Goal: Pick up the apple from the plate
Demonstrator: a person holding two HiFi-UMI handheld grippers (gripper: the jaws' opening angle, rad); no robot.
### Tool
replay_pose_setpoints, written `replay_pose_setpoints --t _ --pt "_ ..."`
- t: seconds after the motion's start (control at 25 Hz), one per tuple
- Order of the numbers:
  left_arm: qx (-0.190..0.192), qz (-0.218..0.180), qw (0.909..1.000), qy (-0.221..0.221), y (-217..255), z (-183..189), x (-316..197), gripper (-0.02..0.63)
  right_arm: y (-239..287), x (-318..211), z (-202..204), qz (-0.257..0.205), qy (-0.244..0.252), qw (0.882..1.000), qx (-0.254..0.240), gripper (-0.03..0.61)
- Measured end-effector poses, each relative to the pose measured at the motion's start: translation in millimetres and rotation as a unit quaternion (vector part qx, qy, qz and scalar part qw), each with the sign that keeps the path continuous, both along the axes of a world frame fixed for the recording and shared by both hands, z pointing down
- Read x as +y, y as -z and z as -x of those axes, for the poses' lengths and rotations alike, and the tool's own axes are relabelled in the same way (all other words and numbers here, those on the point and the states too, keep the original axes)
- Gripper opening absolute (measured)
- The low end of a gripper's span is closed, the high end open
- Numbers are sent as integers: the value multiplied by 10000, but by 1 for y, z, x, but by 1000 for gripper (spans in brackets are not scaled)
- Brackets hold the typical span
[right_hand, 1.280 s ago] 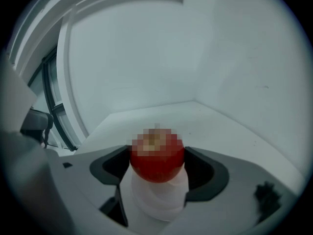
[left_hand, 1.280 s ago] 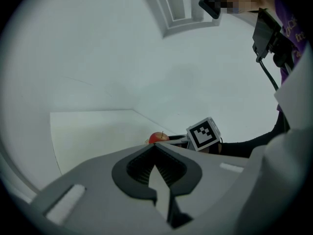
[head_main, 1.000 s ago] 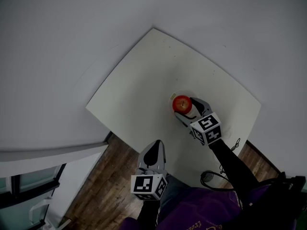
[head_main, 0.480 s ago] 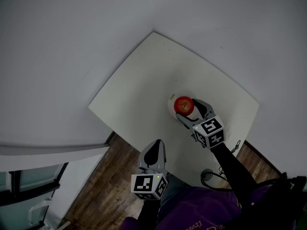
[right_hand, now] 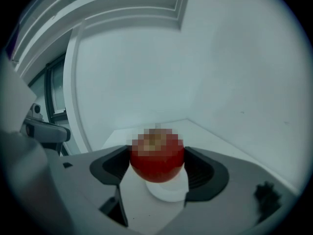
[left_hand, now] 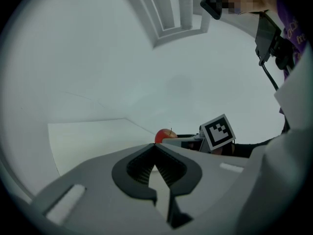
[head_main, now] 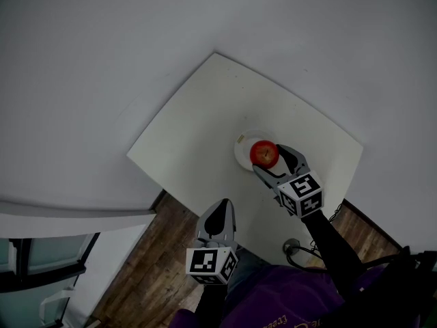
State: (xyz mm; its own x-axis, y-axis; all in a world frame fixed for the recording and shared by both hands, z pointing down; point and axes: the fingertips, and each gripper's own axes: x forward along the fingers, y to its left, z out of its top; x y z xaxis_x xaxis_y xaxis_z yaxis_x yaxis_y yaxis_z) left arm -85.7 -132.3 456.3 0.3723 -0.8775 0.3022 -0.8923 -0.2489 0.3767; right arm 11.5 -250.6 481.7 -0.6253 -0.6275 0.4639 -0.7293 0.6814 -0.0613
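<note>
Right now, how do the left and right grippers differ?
The right gripper is shut on the apple; the left gripper is shut on nothing. The right gripper is out over the table at the plate; the left gripper is held back at the table's near edge. Both are gray with a marker cube.

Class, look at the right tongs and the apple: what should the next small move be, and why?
Probably raise the right tongs straight up. Their jaws press both sides of the apple, and the plate lies just beneath it, so a short lift should carry the apple clear of the plate.
</note>
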Motion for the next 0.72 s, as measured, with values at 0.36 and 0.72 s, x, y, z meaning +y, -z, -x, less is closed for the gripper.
replay_pose_setpoints --t 0.36,0.72 --pt "-91 -171 9998 -86 14 -12 11 6 14 14 -12 -117 -41 9999 -105 353" --pt "-158 -243 9996 -58 25 -23 21 6 38 29 -24 -375 -64 9990 -235 353"
